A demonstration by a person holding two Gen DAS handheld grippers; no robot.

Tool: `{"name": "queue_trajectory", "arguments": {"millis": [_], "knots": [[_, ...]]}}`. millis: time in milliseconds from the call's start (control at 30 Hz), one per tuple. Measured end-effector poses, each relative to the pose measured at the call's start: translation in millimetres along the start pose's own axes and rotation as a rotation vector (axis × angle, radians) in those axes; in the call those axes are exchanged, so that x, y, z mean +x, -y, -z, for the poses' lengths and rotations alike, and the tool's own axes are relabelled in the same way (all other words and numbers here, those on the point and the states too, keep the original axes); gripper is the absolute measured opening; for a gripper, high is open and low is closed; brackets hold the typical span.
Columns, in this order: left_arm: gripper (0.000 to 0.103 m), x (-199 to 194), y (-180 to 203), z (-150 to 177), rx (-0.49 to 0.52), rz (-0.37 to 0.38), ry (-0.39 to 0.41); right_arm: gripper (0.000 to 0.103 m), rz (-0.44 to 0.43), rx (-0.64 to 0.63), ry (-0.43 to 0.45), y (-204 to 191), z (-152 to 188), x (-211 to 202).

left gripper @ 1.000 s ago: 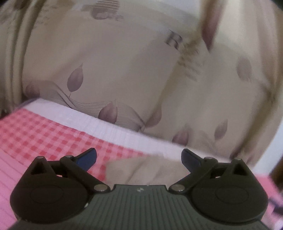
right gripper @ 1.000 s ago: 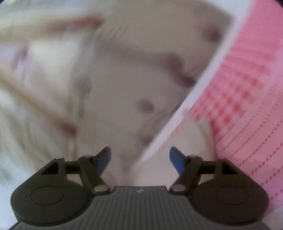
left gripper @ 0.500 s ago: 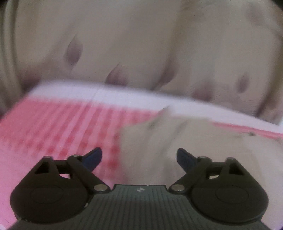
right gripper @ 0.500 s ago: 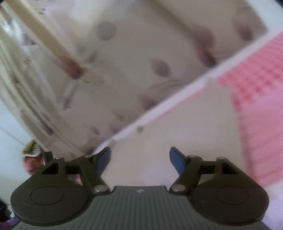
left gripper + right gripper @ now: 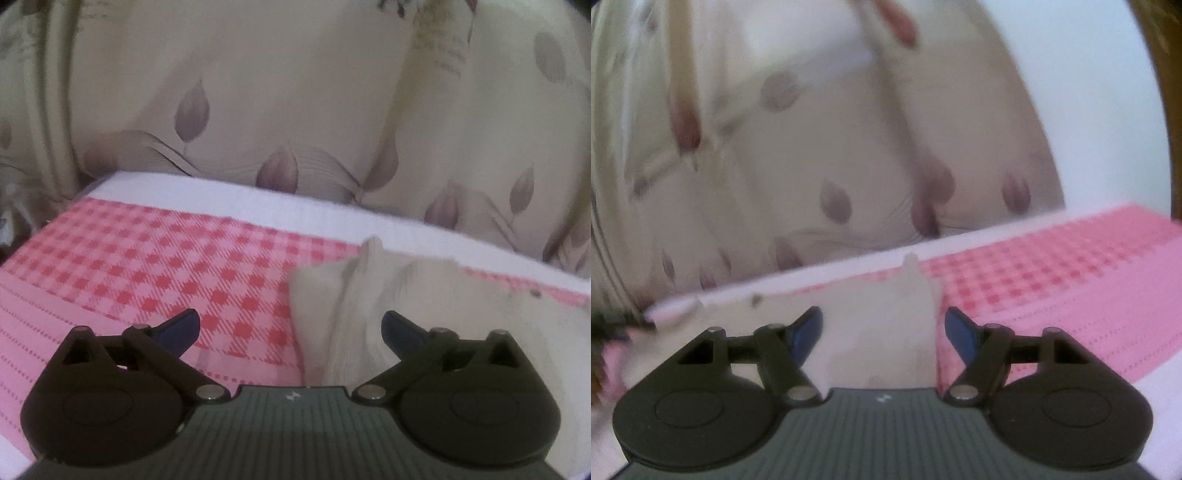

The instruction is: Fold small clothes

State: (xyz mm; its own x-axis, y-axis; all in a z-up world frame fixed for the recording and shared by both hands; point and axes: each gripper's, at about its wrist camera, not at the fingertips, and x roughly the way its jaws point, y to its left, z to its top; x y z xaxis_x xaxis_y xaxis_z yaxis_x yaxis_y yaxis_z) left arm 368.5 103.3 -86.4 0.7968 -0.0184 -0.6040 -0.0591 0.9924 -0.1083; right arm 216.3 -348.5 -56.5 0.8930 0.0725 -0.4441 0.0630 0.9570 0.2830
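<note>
Our left tool is opening wide, gripping nothing; the cream garment lies ahead toward its right finger on the pink checked cloth. Our right tool gapes over it, empty.

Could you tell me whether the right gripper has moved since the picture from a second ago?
Yes. In its own view the pink checked cloth's white edge stood steeply tilted then and lies nearly level now, so the right gripper has rolled.
</note>
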Motion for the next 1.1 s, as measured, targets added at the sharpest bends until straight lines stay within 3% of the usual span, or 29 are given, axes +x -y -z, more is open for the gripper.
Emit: {"name": "queue_trajectory", "arguments": {"millis": [133,333,400,433,600,667,800,1000,1100], "knots": [[0.103,5,9,2,0.072,-0.047,-0.020,0.073,0.079,-0.122,-0.039,-24,9,21],[0.103,13,27,5,0.185,-0.079,-0.021,0.075,0.146,-0.155,-0.104,-31,21,40],[0.103,16,33,6,0.215,-0.090,-0.016,0.086,0.139,-0.144,-0.128,-30,22,44],[0.103,18,35,5,0.224,-0.091,-0.017,0.086,0.147,-0.139,-0.145,-29,22,47],[0.103,22,40,7,0.246,-0.101,-0.017,0.095,0.149,-0.124,-0.191,-27,25,55],[0.103,24,42,7,0.251,-0.103,-0.019,0.103,0.152,-0.100,-0.210,-24,24,58],[0.103,24,41,8,0.253,-0.097,-0.018,0.103,0.128,-0.018,-0.234,-13,24,61],[0.103,26,36,8,0.238,-0.073,-0.025,0.103,0.150,-0.034,-0.224,-18,25,58],[0.103,27,34,7,0.229,-0.060,-0.029,0.103,0.118,0.016,-0.218,-10,26,54]]}}
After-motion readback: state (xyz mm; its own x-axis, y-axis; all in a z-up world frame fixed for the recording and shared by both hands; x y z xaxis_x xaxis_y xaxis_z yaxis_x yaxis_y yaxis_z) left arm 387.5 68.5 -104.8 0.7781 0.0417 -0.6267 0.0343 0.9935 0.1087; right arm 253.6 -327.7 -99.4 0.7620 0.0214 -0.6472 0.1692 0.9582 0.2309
